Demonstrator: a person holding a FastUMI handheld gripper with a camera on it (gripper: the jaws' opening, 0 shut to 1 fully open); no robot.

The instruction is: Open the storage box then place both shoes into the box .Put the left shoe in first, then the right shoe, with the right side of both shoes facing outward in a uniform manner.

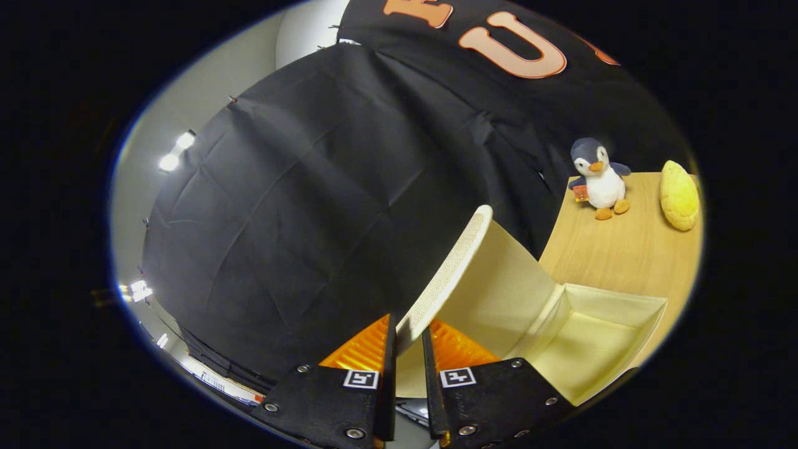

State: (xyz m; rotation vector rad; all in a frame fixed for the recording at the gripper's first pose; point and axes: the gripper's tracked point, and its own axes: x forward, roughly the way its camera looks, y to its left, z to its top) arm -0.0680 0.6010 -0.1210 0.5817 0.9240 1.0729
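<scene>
The cream storage box (598,340) sits on the wooden table, its inside bare and open to view. Its lid (446,274), with a woven outer face, stands raised and tilted back from the box. My gripper (408,333) is shut on the lid's front edge, which runs between both fingers. No shoe is in sight.
A plush penguin (598,178) and a yellow bread-shaped toy (678,194) rest on the wooden table (598,255) beyond the box. The booth's black cloth wall (312,206) hangs close behind the lid.
</scene>
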